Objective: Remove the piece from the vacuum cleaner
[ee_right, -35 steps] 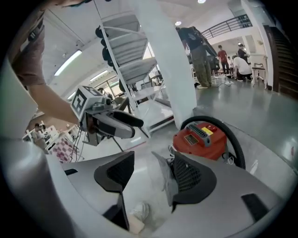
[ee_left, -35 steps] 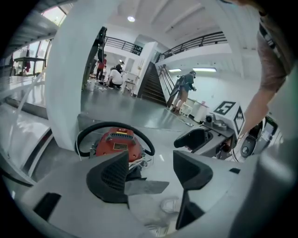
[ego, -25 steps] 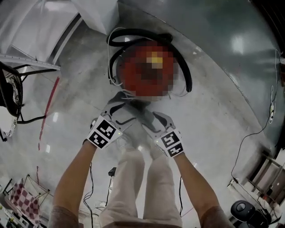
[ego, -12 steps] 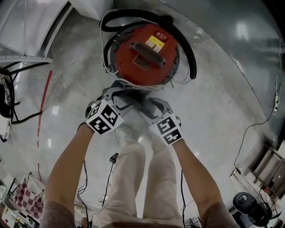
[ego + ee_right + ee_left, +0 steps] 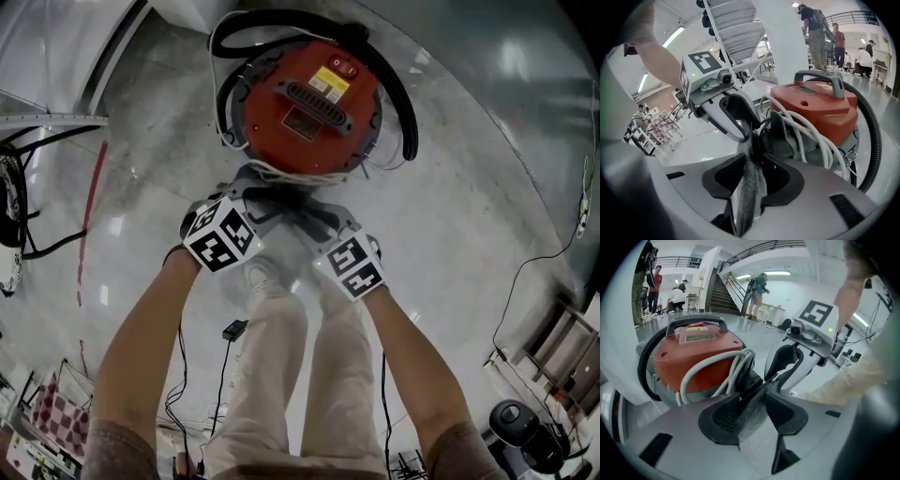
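A round red vacuum cleaner (image 5: 309,103) stands on the floor, with a white cord (image 5: 281,175) bunched on its near side. Both grippers meet at that near edge. My left gripper (image 5: 265,200) points at a black piece (image 5: 749,380) under the cord, and its jaws are closing to a narrow gap with the tips at the piece. My right gripper (image 5: 302,212) comes in from the other side. Its jaws are closing too, and the black piece (image 5: 777,133) sits just past the tips. I see no pad pressing on anything. The right gripper view shows the left gripper (image 5: 736,117) crossing in front.
A black hose (image 5: 405,112) loops round the vacuum's far side. The person's legs and shoes (image 5: 267,277) are right below the grippers. Cables (image 5: 525,281) trail over the floor at right, a metal frame (image 5: 37,131) stands at left, and people stand by a staircase (image 5: 719,294).
The vacuum has come closer and fully into sight. Both grippers have moved up to its near edge and drawn together, and their jaws have narrowed.
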Demonstrator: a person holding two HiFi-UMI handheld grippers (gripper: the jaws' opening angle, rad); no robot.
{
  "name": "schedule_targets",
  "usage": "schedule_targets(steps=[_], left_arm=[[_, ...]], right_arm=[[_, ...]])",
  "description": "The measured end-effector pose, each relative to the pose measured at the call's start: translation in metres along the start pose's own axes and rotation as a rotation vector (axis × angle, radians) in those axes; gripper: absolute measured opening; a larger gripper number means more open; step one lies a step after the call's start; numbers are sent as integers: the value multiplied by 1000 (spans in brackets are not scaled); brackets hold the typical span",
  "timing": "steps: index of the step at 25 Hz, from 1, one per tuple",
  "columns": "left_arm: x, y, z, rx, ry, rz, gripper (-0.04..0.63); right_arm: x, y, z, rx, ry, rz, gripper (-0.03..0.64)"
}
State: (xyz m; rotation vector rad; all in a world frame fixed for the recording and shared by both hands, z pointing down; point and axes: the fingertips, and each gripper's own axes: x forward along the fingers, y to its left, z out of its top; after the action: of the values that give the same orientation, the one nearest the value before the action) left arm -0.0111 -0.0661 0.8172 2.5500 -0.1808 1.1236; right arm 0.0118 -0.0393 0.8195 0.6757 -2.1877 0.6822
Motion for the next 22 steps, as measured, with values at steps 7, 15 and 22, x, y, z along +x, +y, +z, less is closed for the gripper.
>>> schedule_targets(steps=[7, 15, 22], left_arm=[[0, 0, -2, -51, 10, -15, 159], [-5, -6, -13, -132, 21, -15, 115], [-10, -14, -17, -176, -2, 6, 110]], right_arm=[[1, 1, 0, 45, -10, 0, 96], [2, 3, -3, 54, -26, -39, 68], [-2, 10, -6, 85, -32, -54, 67]])
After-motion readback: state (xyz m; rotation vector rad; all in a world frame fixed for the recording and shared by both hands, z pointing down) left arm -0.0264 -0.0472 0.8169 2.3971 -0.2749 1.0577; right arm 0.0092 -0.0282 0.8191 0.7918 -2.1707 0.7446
